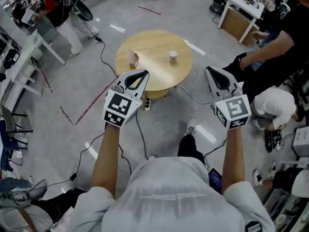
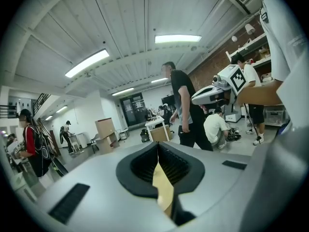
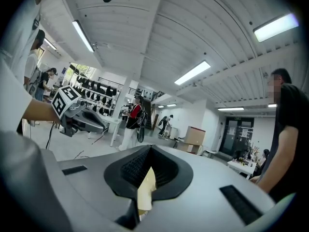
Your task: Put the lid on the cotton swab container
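A round wooden table [image 1: 153, 66] stands on the floor ahead of me in the head view. On it are a small white round object [image 1: 173, 56] on the right and a small clear, brownish object [image 1: 133, 58] on the left; I cannot tell which is the container and which the lid. My left gripper [image 1: 143, 74] is raised in front of the table's near left edge, shut and empty. The right gripper [image 1: 210, 71] is raised to the table's right, also shut and empty. Both gripper views point up at the ceiling, with the jaws pressed together [image 2: 157, 147] [image 3: 149, 150].
Cables and a power strip [image 1: 146, 103] lie on the floor by the table. People sit at the right [image 1: 270, 47], and another person [image 1: 58, 8] stands at the upper left near white desks [image 1: 29, 47]. A desk [image 1: 241, 11] stands at the back right.
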`<state>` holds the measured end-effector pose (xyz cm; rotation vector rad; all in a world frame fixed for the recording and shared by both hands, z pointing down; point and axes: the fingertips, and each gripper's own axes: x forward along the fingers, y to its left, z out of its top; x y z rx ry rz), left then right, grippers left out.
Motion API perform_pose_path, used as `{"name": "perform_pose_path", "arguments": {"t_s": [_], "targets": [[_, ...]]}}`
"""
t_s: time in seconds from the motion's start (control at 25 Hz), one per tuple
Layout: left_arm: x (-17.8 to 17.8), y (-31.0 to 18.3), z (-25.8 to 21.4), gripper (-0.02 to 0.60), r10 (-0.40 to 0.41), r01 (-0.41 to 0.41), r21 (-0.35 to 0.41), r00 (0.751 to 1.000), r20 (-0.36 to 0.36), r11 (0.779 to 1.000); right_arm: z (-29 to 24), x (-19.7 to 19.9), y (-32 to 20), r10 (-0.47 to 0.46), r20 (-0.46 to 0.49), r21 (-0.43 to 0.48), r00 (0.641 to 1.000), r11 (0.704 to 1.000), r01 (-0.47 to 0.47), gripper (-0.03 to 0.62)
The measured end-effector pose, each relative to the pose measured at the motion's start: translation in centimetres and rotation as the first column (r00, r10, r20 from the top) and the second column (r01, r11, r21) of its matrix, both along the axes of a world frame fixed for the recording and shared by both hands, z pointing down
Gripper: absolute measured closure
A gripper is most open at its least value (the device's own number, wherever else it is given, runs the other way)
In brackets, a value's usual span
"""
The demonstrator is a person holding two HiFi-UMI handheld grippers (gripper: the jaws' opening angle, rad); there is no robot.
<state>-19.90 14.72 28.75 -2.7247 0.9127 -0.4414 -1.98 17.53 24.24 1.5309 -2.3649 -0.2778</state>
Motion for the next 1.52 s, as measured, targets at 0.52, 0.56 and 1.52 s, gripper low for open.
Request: {"name": "perform_pose_path", "arguments": {"t_s": [0.52,0.56,1.52], "targets": [[13.7,-19.4,-0.4,0.561,-0.171,0.171,-0.033,0.985,0.009,0.985,1.1,14.5,-20.6,-0.181,0.082,-0.027,0.98,0.983,0.183,0.568],[14.4,-20.7,-0.2,0.561,-0.183,0.183,-0.04,0.983,0.013,0.982,1.4,15.1,-21.9,-0.198,0.088,-0.034,0.976,0.979,0.201,0.568],[10.5,-36.9,5.1,0.561,-0.183,0.187,-0.147,0.982,0.039,0.971,8.3,10.8,-35.9,-0.172,0.177,-0.221,0.969,0.953,0.209,0.568]]}}
